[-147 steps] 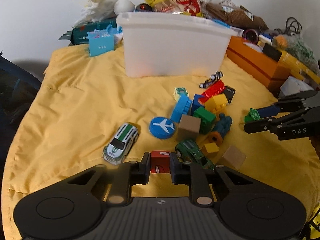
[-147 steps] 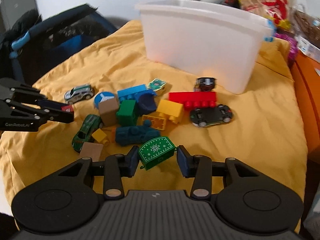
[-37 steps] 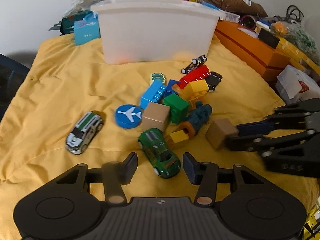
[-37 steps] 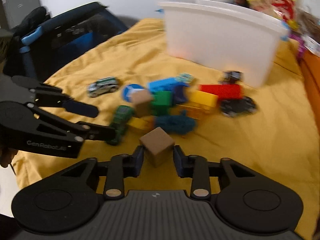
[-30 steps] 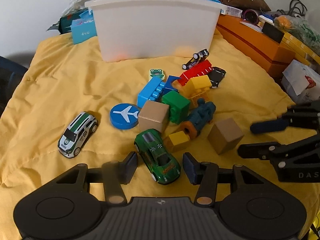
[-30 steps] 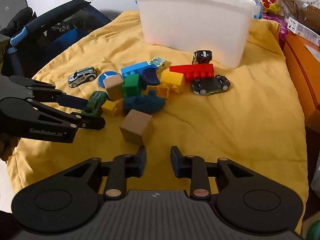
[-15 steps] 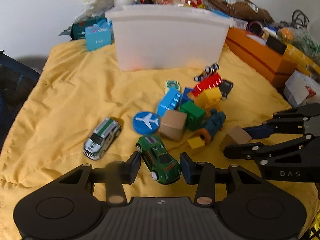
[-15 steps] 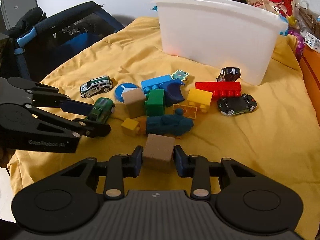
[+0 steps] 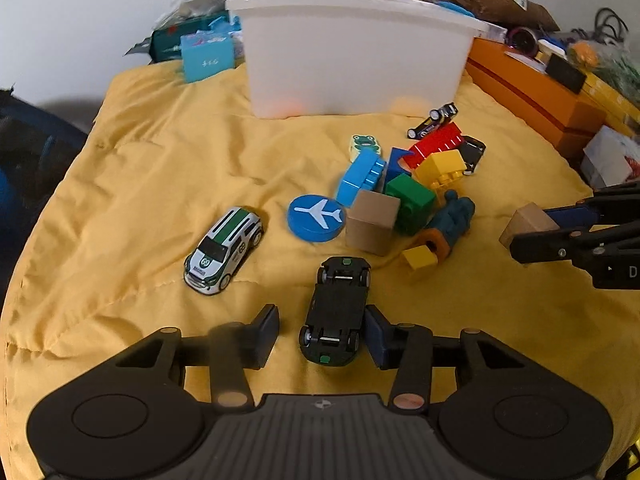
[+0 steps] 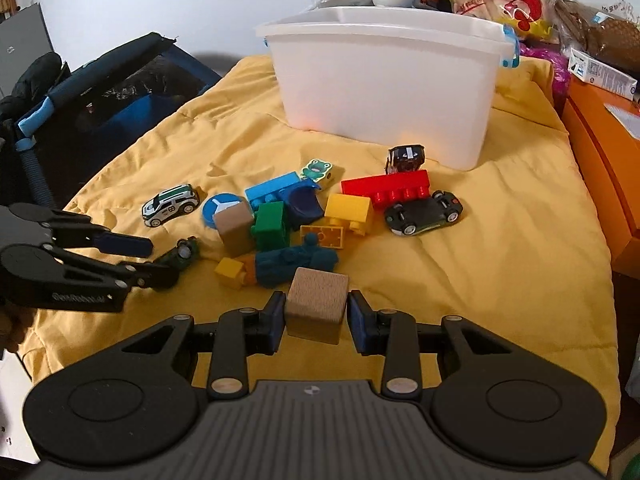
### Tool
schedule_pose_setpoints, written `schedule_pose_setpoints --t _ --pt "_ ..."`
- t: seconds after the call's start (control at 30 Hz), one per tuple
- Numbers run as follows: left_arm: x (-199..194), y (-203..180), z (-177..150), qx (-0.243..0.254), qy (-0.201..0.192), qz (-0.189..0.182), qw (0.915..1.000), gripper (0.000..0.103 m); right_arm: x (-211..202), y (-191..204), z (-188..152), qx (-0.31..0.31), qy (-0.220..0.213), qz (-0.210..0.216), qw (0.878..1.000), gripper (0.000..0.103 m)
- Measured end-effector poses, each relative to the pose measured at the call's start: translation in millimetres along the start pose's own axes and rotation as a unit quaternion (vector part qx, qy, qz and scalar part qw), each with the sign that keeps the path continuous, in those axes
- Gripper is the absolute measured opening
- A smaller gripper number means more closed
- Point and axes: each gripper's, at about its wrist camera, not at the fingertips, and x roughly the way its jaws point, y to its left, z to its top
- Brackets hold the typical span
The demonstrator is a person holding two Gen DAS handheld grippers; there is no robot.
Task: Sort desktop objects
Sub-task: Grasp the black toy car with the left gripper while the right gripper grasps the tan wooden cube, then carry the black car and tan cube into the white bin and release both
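Note:
My left gripper [image 9: 322, 334] is open. The green toy car [image 9: 337, 314] lies between its fingers, rolled with its black underside up, against the right finger. It also shows in the right wrist view [image 10: 182, 254]. My right gripper [image 10: 317, 322] is shut on a wooden cube [image 10: 316, 310] held just above the yellow cloth; it also shows in the left wrist view [image 9: 526, 224]. A pile of toy bricks [image 10: 304, 216] lies mid-cloth. The white plastic bin [image 9: 352, 52] stands at the back.
A white and green toy car [image 9: 224, 250], a blue airplane disc [image 9: 316, 218], a second wooden cube [image 9: 372, 222] and a black toy car [image 10: 424, 212] lie on the cloth [image 9: 160, 168]. Orange boxes [image 9: 532, 96] stand right; a dark bag [image 10: 100, 92] lies left.
The green car has flipped onto its roof between my left fingers, which spread wider. My right gripper stays shut on the wooden cube and has lifted it slightly.

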Motion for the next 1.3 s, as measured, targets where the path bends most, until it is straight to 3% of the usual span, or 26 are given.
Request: schedule_pose_setpoints --t 0.2,0.43,0.63,0.87,1.0,1.3 --pt "3.2 -2.2 3.3 0.009 -0.002 -0.020 0.9998 0.033 0.1 0.1 -5.7 0.005 0.007 0.000 1.000 0.037" --pt "-8.7 4.3 9.3 -0.015 -0.016 -0.028 0.9994 0.033 -2.6 -0.5 -3.4 0.008 0.000 0.000 1.000 0.037" --pt "-40.5 7.6 32.9 -0.029 -0.063 -0.031 0.9971 0.033 -16.5 -5.2 13.7 0.021 -0.034 0.000 0.999 0.037" --pt "-66.4 9.8 92.2 -0.054 -0.114 -0.039 0.9913 0.033 -39.7 -18.3 63.8 0.042 -0.089 0.000 0.995 0.037" --pt "-74.7 11.4 134.2 -0.040 -0.136 -0.042 0.9890 0.033 -52.6 -33.2 104.0 0.043 -0.113 -0.003 0.993 0.037" --pt "-62.1 16.6 223.5 -0.030 -0.137 -0.054 0.9887 0.033 -63.7 -75.9 190.9 0.054 -0.124 -0.011 0.991 0.037"
